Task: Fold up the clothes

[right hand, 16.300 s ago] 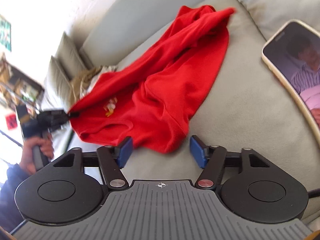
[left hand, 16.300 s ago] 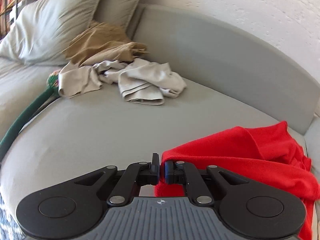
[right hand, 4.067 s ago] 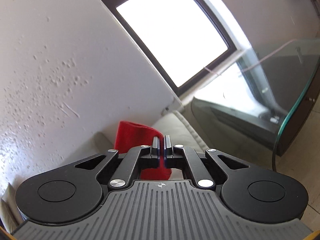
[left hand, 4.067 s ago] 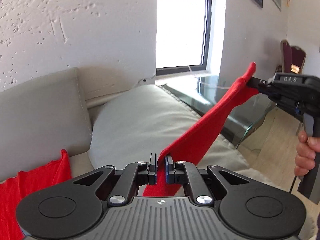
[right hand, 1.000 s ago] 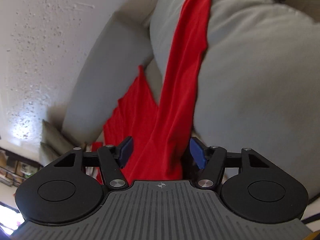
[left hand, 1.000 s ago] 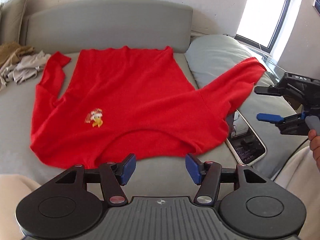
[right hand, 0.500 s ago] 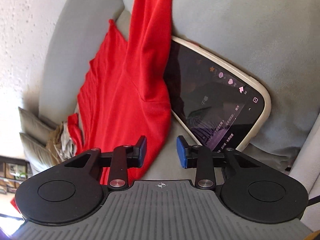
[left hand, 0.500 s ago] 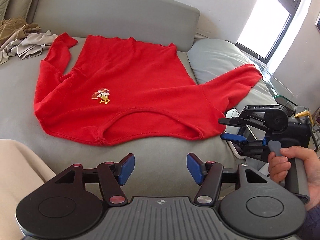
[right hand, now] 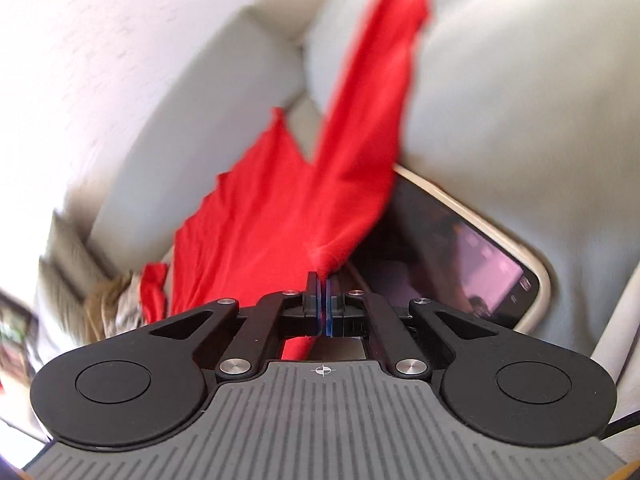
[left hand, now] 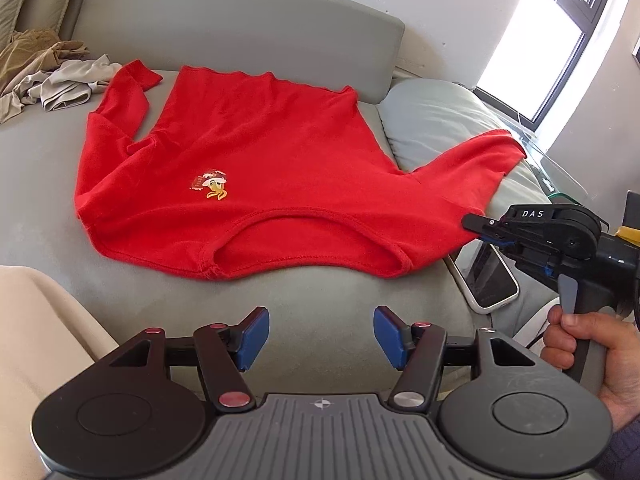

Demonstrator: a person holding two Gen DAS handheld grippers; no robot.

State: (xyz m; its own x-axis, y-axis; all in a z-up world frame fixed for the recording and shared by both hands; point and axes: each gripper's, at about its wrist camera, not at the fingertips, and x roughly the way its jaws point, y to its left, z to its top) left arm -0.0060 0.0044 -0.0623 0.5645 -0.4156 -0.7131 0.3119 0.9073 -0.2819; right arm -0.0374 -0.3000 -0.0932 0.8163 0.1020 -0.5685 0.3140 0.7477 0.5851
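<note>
On the grey sofa seat (left hand: pixel 60 184), a red long-sleeved shirt (left hand: pixel 256 168) is lying spread flat, front up, with a small cartoon print (left hand: pixel 212 186) showing on the chest. Its hem is running along the back edge of the seat, against the backrest (left hand: pixel 240 36), and its neckline (left hand: pixel 304 240) is curving toward the front edge. One sleeve (left hand: pixel 124 96) is lying doubled back beside the body near a heap of beige and tan clothes (left hand: pixel 52 76) at the far left corner. The other sleeve (left hand: pixel 476 164) is trailing up onto a grey cushion (left hand: pixel 436 116) at the right end of the seat.

The right gripper (right hand: pixel 322 280), gripped by the person's hand (left hand: pixel 592 356), is pinching the shirt where that sleeve meets the body; its fingers (right hand: pixel 313 296) have just been closing and are pressing together on a bunched fold of red cloth, which is poking out ahead of the pads. Just beside this grip a phone (right hand: pixel 472 256) with a lit screen is lying at the foot of the cushion, its near end partly covered by the cloth.

The left gripper (left hand: pixel 320 338) is hanging over the bare front edge of the seat, near the collar and clear of the shirt. Its blue fingers (left hand: pixel 252 336) are standing moderately apart, holding nothing.
</note>
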